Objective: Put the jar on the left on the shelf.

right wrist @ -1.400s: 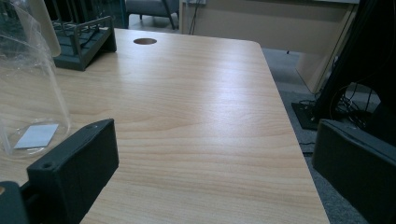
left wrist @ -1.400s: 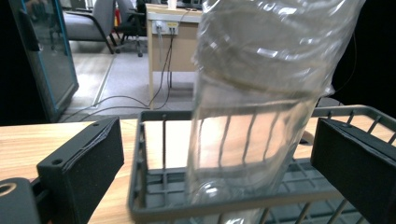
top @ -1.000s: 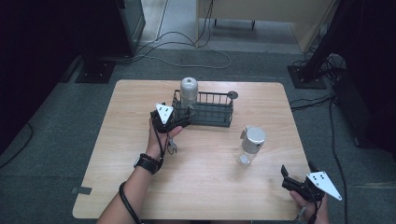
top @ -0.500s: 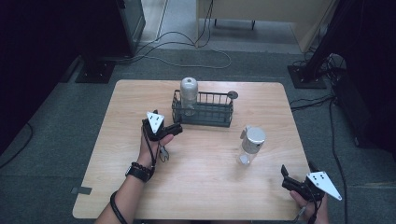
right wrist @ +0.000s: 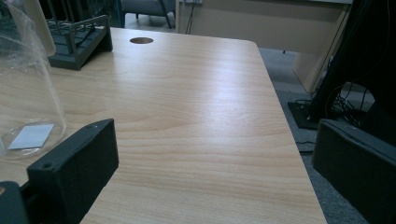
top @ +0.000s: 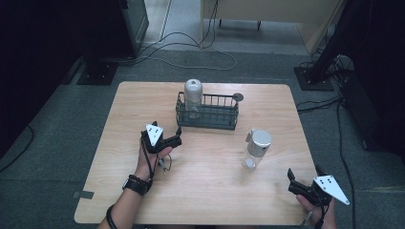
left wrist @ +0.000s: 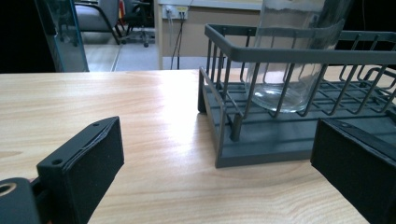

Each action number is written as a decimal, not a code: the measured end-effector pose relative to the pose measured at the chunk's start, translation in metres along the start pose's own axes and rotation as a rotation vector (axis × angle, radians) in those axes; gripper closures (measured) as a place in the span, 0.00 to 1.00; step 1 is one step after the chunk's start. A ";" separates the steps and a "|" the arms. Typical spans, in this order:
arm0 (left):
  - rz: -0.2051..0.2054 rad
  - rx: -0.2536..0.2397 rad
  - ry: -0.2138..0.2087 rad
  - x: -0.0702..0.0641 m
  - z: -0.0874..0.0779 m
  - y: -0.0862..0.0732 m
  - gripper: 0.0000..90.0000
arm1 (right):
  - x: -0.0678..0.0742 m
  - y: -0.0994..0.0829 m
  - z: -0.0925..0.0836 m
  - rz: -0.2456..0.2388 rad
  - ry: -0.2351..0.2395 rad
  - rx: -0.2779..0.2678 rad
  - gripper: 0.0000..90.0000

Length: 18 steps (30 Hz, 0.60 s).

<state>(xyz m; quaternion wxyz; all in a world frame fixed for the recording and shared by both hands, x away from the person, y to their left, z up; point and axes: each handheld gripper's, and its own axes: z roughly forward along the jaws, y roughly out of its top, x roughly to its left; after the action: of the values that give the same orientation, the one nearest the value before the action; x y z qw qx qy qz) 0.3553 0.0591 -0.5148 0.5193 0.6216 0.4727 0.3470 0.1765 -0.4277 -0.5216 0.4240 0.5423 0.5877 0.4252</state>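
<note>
A dark wire basket [top: 215,117] stands at the back middle of the wooden table [top: 205,191]. In its left end a clear jar with a silver lid [top: 192,97] stands upright. A second clear lidded jar [top: 256,147] stands on the table to the right of centre. My left gripper [top: 179,136] is open and holds nothing, a short way in front of the basket's left end. Its own view has the basket [left wrist: 261,149] and the jar's base [left wrist: 289,88] just ahead of the left gripper [left wrist: 219,179]. My right gripper [top: 304,172] is open by the front right corner, with the second jar [right wrist: 25,93] to its left.
A round cable hole [top: 237,97] lies in the table behind the basket's right end. Cables run over the grey floor [top: 57,133] behind the table. Dark stands rise at the far left and right. The table's right edge [right wrist: 299,154] is close to my right gripper.
My left gripper has drawn back from the basket's left end toward the person and slightly left, open throughout. The right gripper has stayed put.
</note>
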 end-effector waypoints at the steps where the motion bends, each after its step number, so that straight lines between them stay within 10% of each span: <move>1: -0.002 0.000 0.002 0.000 -0.001 0.000 0.03 | 0.000 0.000 0.000 0.000 0.000 0.000 0.00; 18: 0.001 -0.008 -0.008 0.007 -0.019 -0.006 0.03 | 0.001 0.000 0.000 -0.002 -0.005 -0.001 0.00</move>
<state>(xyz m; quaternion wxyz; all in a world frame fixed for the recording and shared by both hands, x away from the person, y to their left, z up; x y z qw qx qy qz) 0.3389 0.0713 -0.5168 0.5234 0.6213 0.4690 0.3466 0.1762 -0.4270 -0.5217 0.4262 0.5427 0.5869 0.4235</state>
